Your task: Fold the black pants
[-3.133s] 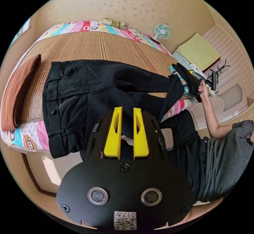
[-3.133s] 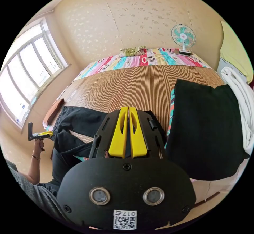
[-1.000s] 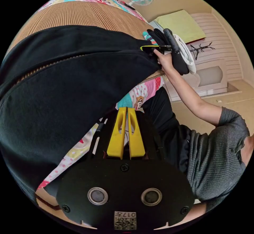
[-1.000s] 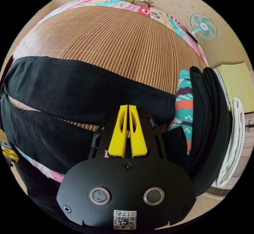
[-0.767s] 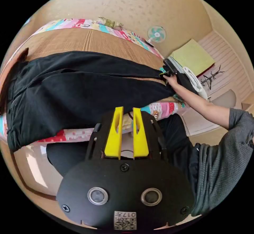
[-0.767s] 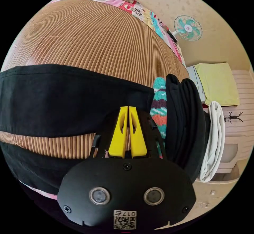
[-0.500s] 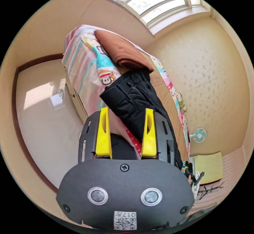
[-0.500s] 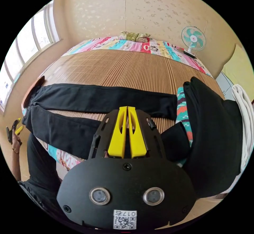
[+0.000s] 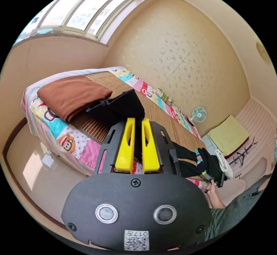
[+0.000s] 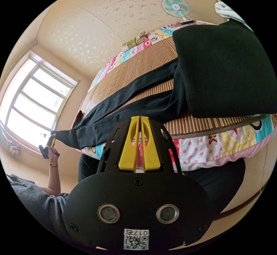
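Now the left gripper (image 9: 135,145) had its yellow jaws nearly together on the waistband of the black pants (image 9: 121,108), lifting that end off the bamboo mat (image 9: 161,119); half a second before, those jaws had stood wide apart, short of the cloth. In the left gripper view the raised waistband sat at twelve o'clock from the jaws, beside a brown pillow (image 9: 72,93) at ten o'clock. The legs ran along the mat toward four o'clock, where the right gripper (image 9: 212,177) showed small in the person's hand.

In the right gripper view the right gripper (image 10: 140,142) was pressed together with nothing between its jaws, as it had been half a second earlier, hanging below the edge of the bed (image 10: 230,145) with the patterned sheet behind it. The pants (image 10: 138,99) lay stretched from a folded black pile (image 10: 225,67) at two o'clock out to nine o'clock. There the left gripper (image 10: 52,144) held the waistband out past the mattress. A small fan (image 10: 176,7) stood at one o'clock.
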